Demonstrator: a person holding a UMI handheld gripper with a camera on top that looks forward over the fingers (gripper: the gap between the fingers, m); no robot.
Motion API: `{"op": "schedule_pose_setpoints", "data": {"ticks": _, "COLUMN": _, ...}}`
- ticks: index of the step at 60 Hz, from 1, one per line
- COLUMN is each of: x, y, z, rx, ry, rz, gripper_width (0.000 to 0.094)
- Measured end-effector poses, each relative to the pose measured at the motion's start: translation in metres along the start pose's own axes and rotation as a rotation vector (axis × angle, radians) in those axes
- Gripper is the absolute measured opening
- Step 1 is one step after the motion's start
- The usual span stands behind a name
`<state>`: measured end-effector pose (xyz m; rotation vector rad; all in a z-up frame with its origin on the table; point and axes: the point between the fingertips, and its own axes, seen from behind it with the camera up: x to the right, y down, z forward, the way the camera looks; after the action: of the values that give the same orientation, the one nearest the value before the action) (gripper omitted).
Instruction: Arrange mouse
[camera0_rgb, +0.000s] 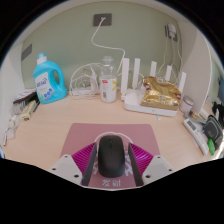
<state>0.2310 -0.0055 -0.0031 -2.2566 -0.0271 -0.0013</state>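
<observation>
A black computer mouse (111, 158) sits between my gripper's (111, 172) two fingers, its sides touching the magenta pads (78, 162) on both sides. The gripper is shut on the mouse. The mouse is over the near part of a pink mouse mat (110, 131) that lies on the wooden desk (50, 125). I cannot tell whether the mouse rests on the mat or hangs just above it.
At the back of the desk stand a blue detergent bottle (49, 80), a clear bottle with a white label (108, 79), a white router (140, 88) with a gold packet (161, 95) on it, and cables along the wall. Small items lie at the right edge (207, 130).
</observation>
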Motion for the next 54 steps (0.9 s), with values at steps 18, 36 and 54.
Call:
{"op": "schedule_pose_setpoints", "data": {"ticks": 18, "x": -0.005, "y": -0.036, "z": -0.109, "rx": 0.085, "ry": 0.062, "rz": -0.022, "gripper_width": 0.085}}
{"op": "schedule_pose_setpoints", "data": {"ticks": 36, "x": -0.018, "y": -0.021, "z": -0.242, "rx": 0.128, "ry": 0.11, "rz": -0.061, "gripper_width": 0.0851}}
{"op": "schedule_pose_setpoints", "data": {"ticks": 54, "x": -0.027, "y": 0.003, "z": -0.286, "rx": 0.135, "ry": 0.108, "rz": -0.058, "gripper_width": 0.085}}
